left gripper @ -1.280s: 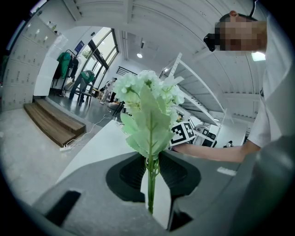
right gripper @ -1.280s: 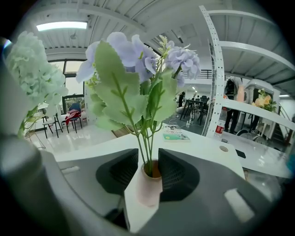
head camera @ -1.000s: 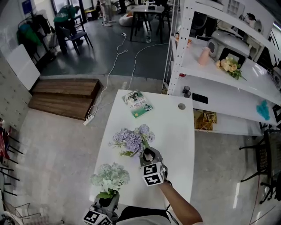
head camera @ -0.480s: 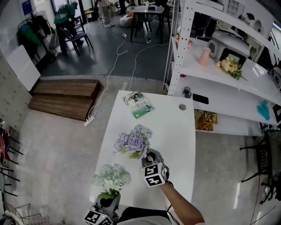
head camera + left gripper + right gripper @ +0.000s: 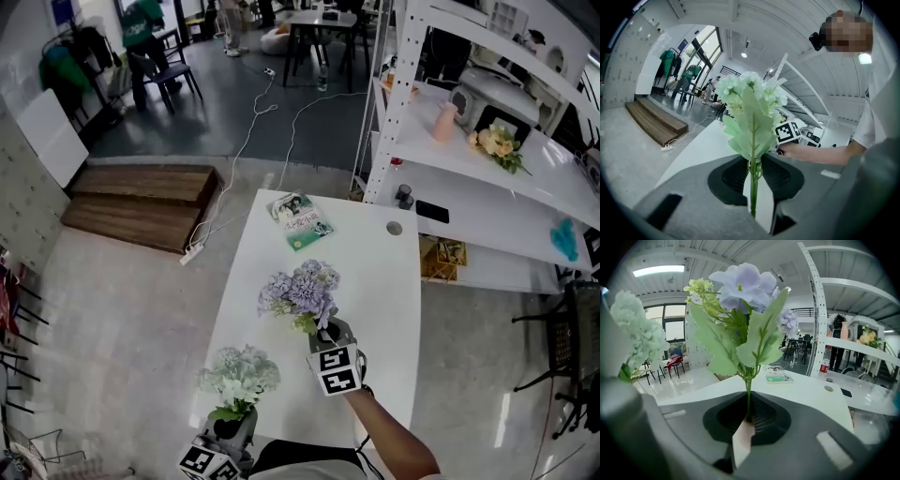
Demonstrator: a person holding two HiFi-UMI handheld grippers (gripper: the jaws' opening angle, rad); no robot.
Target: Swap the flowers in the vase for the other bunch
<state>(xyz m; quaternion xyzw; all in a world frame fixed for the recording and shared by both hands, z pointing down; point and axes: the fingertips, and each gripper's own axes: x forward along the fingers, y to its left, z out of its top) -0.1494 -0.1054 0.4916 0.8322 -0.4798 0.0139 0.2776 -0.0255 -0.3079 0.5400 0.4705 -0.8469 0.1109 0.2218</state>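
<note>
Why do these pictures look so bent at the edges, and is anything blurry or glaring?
Head view: the wide lens bows the shelf post and table; light is even, shadows soft. Left gripper view: a fisheye circle with dark corners; the pale green bunch blends into the bright ceiling. Right gripper view: same warp; the purple bunch is sharp, the ceiling light glares.

Right bunch [image 5: 302, 292] behind left bunch [image 5: 238, 372], book [image 5: 302, 221] farthest, on table [image 5: 384, 281].
</note>
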